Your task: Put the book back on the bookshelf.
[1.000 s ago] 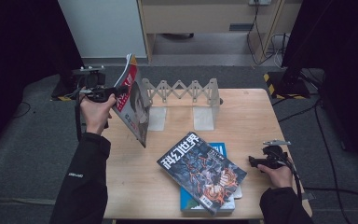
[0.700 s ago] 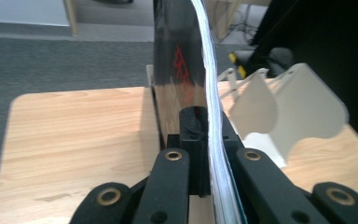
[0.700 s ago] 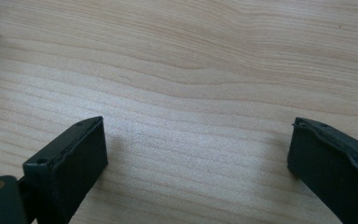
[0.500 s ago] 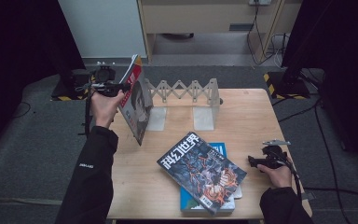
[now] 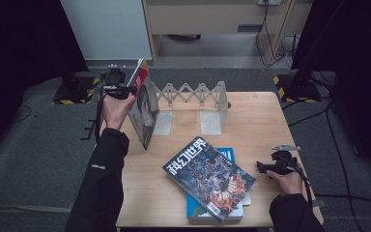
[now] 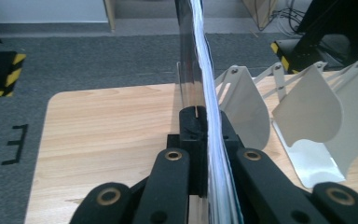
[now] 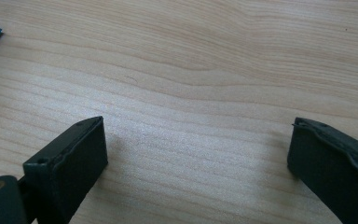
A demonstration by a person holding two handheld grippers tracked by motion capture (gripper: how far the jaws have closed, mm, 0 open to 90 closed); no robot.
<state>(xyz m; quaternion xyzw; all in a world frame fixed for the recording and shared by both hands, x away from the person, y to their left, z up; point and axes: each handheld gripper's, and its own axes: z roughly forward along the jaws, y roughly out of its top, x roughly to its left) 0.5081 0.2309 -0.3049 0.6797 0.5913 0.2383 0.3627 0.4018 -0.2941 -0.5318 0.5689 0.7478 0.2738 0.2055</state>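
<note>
Glossy paper is what the left gripper (image 5: 121, 90) is clamping: its black jaws are pressing from both sides on the top edge of a thin red-edged magazine with a pale portrait cover (image 5: 142, 108), holding it upright at the left of the frame, its lower corner near or on the light wooden table (image 5: 265, 116); whether it is touching cannot be told. In the left gripper view the magazine's white page edges (image 6: 204, 70) are running straight up between the jaws, just left of the first curved divider of the white metal accordion book rack (image 6: 242, 105).

The step in hand is probably slotting the magazine into that rack (image 5: 193, 96). Doing it well likely means keeping the magazine vertical, lining its bottom edge with the gap beside the leftmost divider, and lowering gently so the floppy pages are not buckling or catching on the divider's rim.

Moving right, a dark science-fiction magazine with white characters and orange artwork (image 5: 208, 178) is lying flat at lower centre, resting on a blue-covered book (image 5: 222, 205); both are well apart from the rack and blocking nothing. At lower right the right gripper (image 5: 274, 166) is resting on the table with jaws spread wide and nothing between them.
</note>
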